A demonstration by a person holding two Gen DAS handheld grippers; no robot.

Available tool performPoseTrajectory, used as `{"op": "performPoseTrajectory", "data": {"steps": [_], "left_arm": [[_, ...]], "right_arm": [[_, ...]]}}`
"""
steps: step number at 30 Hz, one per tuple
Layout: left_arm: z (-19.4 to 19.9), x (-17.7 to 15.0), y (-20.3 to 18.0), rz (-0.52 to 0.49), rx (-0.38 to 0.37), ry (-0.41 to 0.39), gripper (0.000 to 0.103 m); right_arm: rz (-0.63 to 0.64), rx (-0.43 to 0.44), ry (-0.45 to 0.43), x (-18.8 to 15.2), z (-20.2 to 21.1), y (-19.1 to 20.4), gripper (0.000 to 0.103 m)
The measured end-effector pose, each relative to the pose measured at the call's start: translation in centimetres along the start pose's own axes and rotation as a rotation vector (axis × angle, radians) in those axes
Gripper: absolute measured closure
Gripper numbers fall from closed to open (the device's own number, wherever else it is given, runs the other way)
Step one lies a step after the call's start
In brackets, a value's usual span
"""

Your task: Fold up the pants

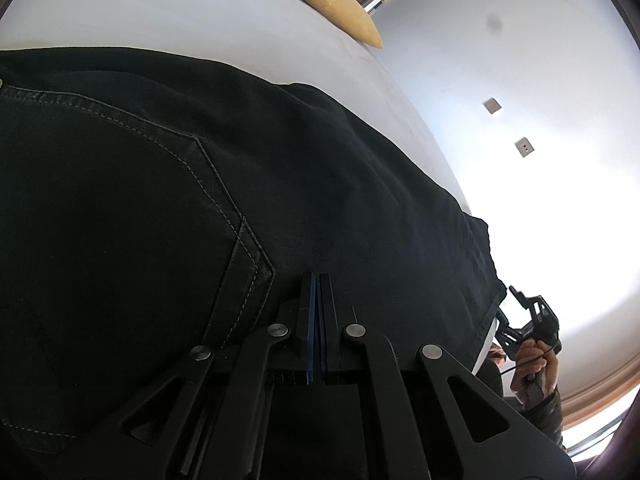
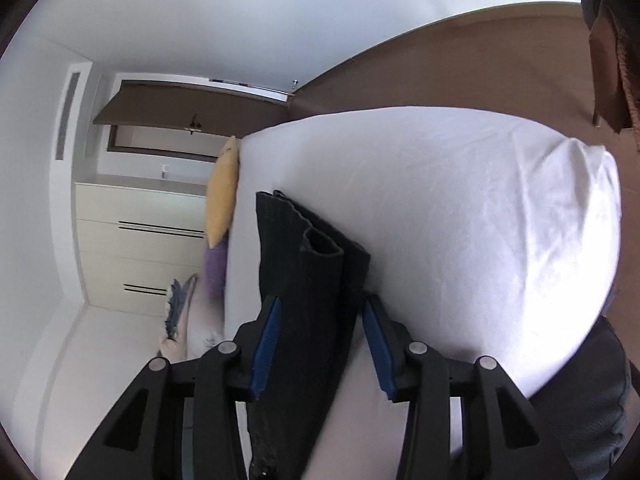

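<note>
The dark pants [image 1: 200, 200] lie across the white bed [image 1: 180, 12], filling the left wrist view's lower left, where the left gripper [image 1: 319, 280] has its fingers [image 1: 307, 312] together, seemingly pinning cloth, while the right gripper [image 2: 320, 308], lower centre, stands apart around the folded legs.

Dark denim pants [image 1: 180, 208] flat on white bed, stitched back pocket up, leg ends stacked

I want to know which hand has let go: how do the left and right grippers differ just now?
The left gripper has its blue pads pressed together with no gap showing; the right gripper stands open, pads apart. The left sits against the pocket end of the dark pants; the right straddles the folded leg end without pressing it. Both are black with blue pads, over the white bed.
</note>
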State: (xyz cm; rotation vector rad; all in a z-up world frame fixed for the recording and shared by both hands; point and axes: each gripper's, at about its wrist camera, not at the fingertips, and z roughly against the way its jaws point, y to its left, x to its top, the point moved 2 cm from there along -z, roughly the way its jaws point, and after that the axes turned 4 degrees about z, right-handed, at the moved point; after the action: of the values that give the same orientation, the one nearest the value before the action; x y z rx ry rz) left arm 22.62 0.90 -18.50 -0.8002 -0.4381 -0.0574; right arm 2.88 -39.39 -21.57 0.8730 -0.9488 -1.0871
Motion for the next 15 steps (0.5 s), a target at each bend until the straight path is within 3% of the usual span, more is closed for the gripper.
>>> {"op": "performPoseTrajectory", "data": {"steps": [5,12,15], "left_arm": [[0.1,0.0,0.1,0.001,0.003,0.002,0.101],[0.2,-0.1,0.2,0.003,0.002,0.002,0.101],[0.2,-0.1,0.2,0.004,0.0,0.002,0.101]], "right_arm": [[-0.005,0.027,-0.01,1.1,0.3,0.2,0.058],[-0.034,0.049,-0.013,2.7,1.5,-1.6,0.089],[-0.009,0.042,-0.019,2.7,1.5,-1.0,0.09]]}}
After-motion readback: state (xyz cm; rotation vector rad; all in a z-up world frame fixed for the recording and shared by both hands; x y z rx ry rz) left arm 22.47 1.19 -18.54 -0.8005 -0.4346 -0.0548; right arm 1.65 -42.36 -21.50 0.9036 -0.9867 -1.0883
